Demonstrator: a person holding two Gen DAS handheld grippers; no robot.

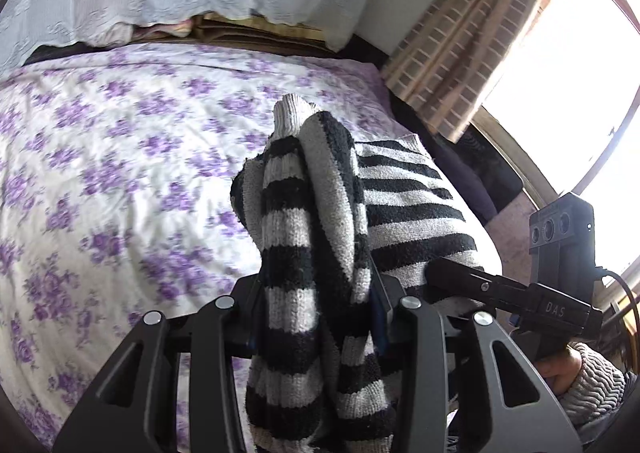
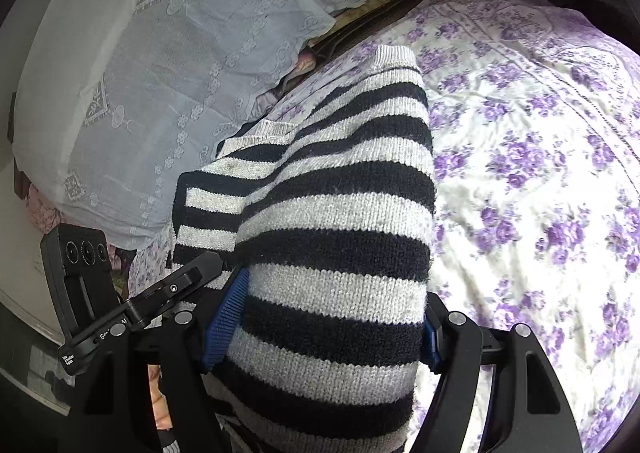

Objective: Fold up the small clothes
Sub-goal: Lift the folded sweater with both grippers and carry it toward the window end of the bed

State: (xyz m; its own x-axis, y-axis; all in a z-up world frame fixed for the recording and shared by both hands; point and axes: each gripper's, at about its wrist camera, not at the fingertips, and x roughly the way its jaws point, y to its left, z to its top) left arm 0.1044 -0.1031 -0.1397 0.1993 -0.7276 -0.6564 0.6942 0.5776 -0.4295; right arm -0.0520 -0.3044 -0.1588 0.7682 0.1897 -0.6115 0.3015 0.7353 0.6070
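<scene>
Jaws of both the left gripper (image 1: pixel 320 317) and right gripper (image 2: pixel 328 317) clamp the striped sweater (image 2: pixel 336 213) above the bed (image 1: pixel 120 173).

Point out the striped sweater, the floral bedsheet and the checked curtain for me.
striped sweater (image 2: pixel 340 213), right wrist view, on a grey stripe of the knit body.
floral bedsheet (image 1: pixel 120 157), left wrist view, on bare purple-flowered fabric.
checked curtain (image 1: pixel 468 41), left wrist view, mid-panel beside the window.

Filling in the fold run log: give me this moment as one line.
phase: mid-fold | left tool: shut on striped sweater | right tool: shut on striped sweater | sweater: bunched, lifted | below: floral bedsheet
</scene>
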